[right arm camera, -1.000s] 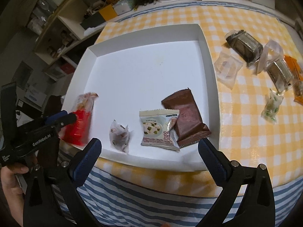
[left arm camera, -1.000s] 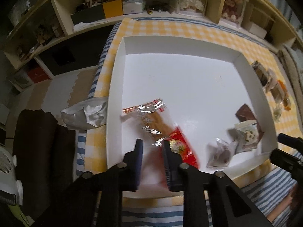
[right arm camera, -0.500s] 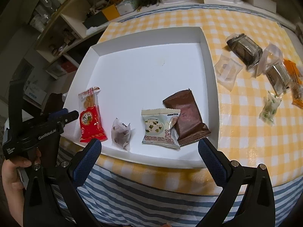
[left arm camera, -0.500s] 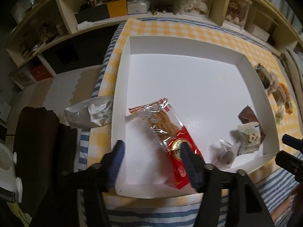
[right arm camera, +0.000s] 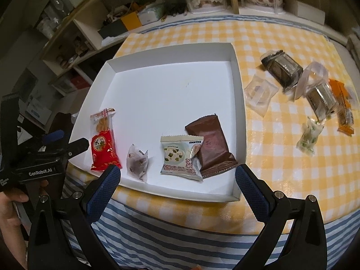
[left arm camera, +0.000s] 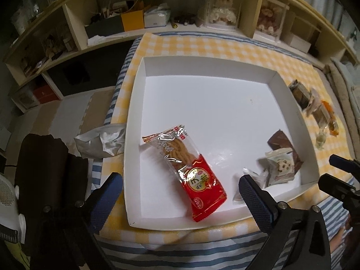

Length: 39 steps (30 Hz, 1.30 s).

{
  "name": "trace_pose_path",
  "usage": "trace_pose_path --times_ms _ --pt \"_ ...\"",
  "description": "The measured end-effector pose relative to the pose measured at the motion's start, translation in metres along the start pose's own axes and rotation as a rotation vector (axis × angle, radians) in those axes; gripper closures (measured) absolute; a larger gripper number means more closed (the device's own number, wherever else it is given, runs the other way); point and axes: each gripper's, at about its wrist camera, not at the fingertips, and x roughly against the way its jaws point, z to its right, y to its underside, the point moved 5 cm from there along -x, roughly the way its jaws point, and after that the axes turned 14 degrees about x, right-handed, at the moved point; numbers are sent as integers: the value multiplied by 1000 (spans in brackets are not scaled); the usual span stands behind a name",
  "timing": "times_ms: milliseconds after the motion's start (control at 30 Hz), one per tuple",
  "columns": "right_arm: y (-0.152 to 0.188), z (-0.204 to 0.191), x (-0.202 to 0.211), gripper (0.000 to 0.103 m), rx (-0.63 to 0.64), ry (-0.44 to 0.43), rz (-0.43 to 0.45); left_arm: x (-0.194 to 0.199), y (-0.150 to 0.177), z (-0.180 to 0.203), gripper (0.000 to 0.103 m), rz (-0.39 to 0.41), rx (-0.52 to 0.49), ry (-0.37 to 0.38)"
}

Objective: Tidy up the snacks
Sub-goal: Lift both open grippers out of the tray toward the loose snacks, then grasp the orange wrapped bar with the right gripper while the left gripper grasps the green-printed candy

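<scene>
Setting: tabletop [right arm camera: 281, 162] under a yellow-and-white checked cloth, a blue-and-white striped cloth hanging off its near edge; cream open shelving [left arm camera: 74, 22] with boxes and cased dolls behind.
Left tool [left arm camera: 180, 193]: nearest the left camera, blue-padded fingers [left arm camera: 105, 200] spreading wide, still opening; nothing pressed between them. The red packet lies on the tray floor in the gap, clear of both pads.
Right tool [right arm camera: 177, 186]: fingers set wide apart over the tray's near rim, gripping nothing.
Hand [right arm camera: 9, 204]: a person's hand at the left edge of the right view, holding the left tool's black handle.
White shallow cardboard tray [right arm camera: 238, 103]: sits on the checked cloth, near edge close to the tabletop edge.
Tray, near row, left to right in the right view: red-and-clear plastic packet of twisted biscuits [right arm camera: 104, 140]; small clear wrapper with a dark sweet [right arm camera: 137, 160]; pale green-and-white square packet [right arm camera: 181, 155]; brown foil packet [right arm camera: 210, 145], its corner overlapped by the pale one.
Tray, far part: bare white floor.
Loose snacks on cloth, right of tray: clear pouch [right arm camera: 259, 94] just beside the tray wall; two dark ridged packs in clear wrap [right arm camera: 282, 68]; small green-speckled wrapper [right arm camera: 308, 136]; orange packet [right arm camera: 343, 110] farthest right.
Left of tray: crumpled silver foil bag [left arm camera: 101, 142] at the tabletop's edge.
</scene>
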Motion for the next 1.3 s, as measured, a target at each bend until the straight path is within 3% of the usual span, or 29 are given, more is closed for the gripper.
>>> trace_pose_path --times_ms 333,800,1100,1300 --pt "-6 12 25 0 28 25 44 48 4 23 0 102 -8 69" --pt "-16 83 93 0 22 123 149 91 11 83 0 223 -61 189" --pt "-9 154 121 0 -52 218 195 76 3 142 0 257 -143 235" --pt "9 211 117 0 -136 277 185 41 -2 197 0 224 -209 272"
